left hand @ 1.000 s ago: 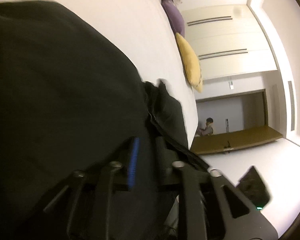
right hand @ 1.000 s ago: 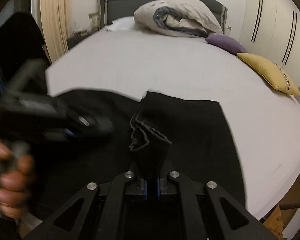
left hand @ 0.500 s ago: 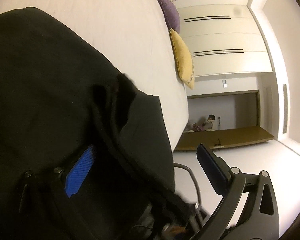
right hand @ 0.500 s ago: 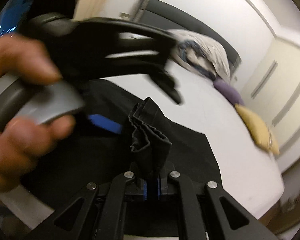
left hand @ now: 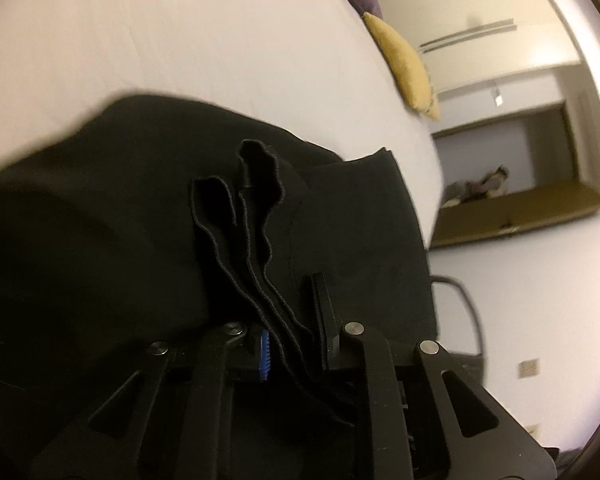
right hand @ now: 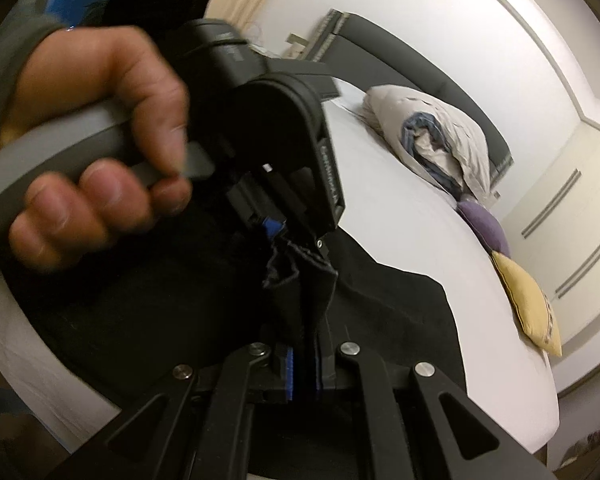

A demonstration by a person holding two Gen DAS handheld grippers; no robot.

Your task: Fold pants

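Black fabric pants point(left hand: 340, 220) on white bed point(left hand: 220, 40) part-folded; bunched hem pinched by right hand-held gripper point(right hand: 305, 364), left hand-held gripper point(left hand: 290, 344) closing on it; final fold left.

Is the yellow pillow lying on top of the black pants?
No, the yellow pillow sits on the bare white bed, apart from the pants.

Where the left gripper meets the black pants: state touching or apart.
Touching. In the left wrist view, the left gripper is closing with a bunched edge of the black pants between its fingers.
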